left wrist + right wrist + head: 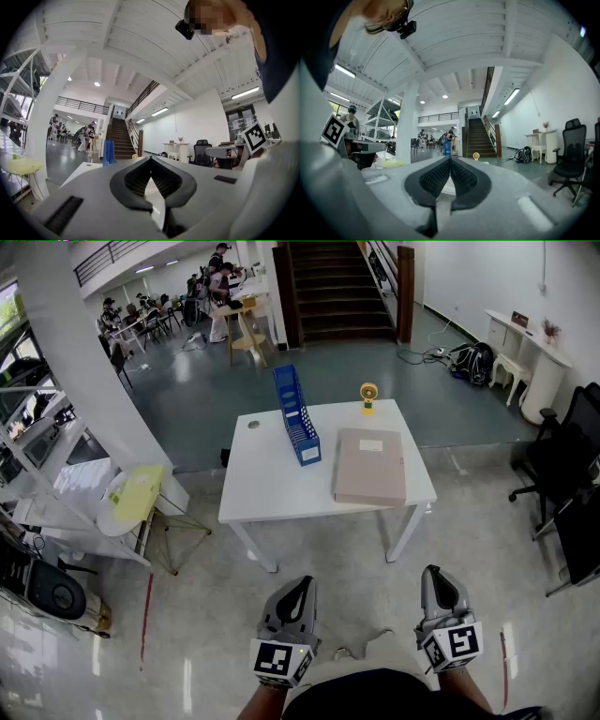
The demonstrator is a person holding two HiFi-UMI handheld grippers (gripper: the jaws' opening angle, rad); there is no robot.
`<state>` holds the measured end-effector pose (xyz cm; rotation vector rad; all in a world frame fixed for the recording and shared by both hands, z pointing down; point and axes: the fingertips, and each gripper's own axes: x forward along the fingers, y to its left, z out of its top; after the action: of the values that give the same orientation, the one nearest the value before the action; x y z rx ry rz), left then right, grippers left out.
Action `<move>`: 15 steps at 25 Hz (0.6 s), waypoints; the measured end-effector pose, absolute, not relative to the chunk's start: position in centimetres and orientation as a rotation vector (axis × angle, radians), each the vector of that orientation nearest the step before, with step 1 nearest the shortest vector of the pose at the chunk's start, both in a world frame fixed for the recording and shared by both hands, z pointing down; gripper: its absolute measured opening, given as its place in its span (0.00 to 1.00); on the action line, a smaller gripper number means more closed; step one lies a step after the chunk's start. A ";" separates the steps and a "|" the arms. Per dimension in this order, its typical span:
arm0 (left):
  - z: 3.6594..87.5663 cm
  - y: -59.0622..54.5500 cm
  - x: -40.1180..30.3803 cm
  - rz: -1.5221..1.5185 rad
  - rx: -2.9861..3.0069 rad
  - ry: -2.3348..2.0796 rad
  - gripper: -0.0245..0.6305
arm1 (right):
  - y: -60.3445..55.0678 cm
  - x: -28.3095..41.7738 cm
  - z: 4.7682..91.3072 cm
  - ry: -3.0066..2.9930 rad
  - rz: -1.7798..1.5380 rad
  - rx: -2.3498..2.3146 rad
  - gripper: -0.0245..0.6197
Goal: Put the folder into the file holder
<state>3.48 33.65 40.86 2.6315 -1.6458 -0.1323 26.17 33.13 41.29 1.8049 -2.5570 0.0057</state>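
Observation:
A beige folder (371, 466) lies flat on the right half of a white table (272, 493). A blue file holder (296, 414) stands upright near the table's middle, left of the folder. My left gripper (298, 597) and right gripper (437, 591) hang side by side well short of the table's front edge, above the floor. Both are shut with nothing between their jaws. In the left gripper view the jaws (151, 161) meet at the tips, and the blue file holder (109, 153) shows far off. The right gripper's jaws (450, 161) are likewise closed.
A small yellow desk fan (368, 397) stands at the table's far edge. A black office chair (562, 465) is to the right, a metal shelf and a round yellow-topped side table (131, 498) to the left. A staircase (339, 287) and seated people lie beyond.

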 end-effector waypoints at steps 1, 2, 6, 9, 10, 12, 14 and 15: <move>40.6 33.8 3.6 -0.130 2.630 -1.635 0.04 | 33.2 26.0 41.0 -2.560 0.002 1.804 0.04; 40.4 33.9 3.7 -0.129 2.628 -1.627 0.04 | 33.2 25.8 40.7 -2.564 -0.001 1.804 0.04; 40.1 33.9 3.7 -0.134 2.626 -1.625 0.04 | 33.5 25.4 40.7 -2.565 0.009 1.804 0.04; 40.0 34.0 3.6 -0.154 2.632 -1.625 0.04 | 33.7 25.3 40.7 -2.557 0.003 1.797 0.04; 40.2 34.1 3.6 -0.163 2.637 -1.629 0.04 | 33.7 25.3 40.6 -2.556 -0.002 1.796 0.04; 40.5 34.2 3.5 -0.169 2.639 -1.635 0.04 | 33.7 25.3 40.6 -2.560 -0.009 1.797 0.04; 40.5 34.3 3.4 -0.161 2.616 -1.638 0.04 | 33.6 25.2 40.5 -2.566 -0.010 1.795 0.04; 40.5 34.3 3.2 -0.166 2.597 -1.648 0.04 | 33.5 25.1 40.5 -2.568 -0.006 1.792 0.04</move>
<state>3.19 34.33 40.51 2.5971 -1.6478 -0.1662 25.08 33.52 40.50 1.7922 -2.5684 -0.0063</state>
